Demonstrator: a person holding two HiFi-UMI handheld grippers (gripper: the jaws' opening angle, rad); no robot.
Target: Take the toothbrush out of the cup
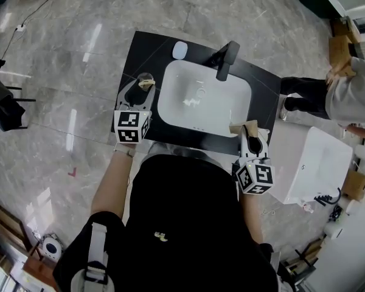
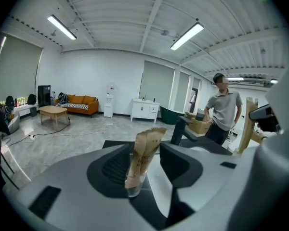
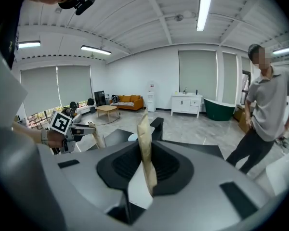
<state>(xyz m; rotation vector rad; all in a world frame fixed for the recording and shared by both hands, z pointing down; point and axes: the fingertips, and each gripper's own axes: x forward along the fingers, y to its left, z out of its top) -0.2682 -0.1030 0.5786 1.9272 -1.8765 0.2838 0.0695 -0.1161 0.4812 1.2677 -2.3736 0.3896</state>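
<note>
Brown paper-wrapped toothbrush stands clamped upright in your right gripper, near the front edge of the black countertop. Your left gripper gapes wide around the clear glass cup, pads seemingly clear of it. A second paper-wrapped brush stands inside the cup.

A black rectangular surface carries a white ceramic basin at its centre. A black metal faucet stands at the basin's 1 o'clock and a small white oval object lies at its 11 o'clock. At 9 o'clock a clear cup stands on the surface. A brown paper-wrapped toothbrush stands upright in it, between the parted jaws of the left hand-held gripper. At 5 o'clock the right hand-held gripper pinches a second brown paper-wrapped toothbrush.
</note>
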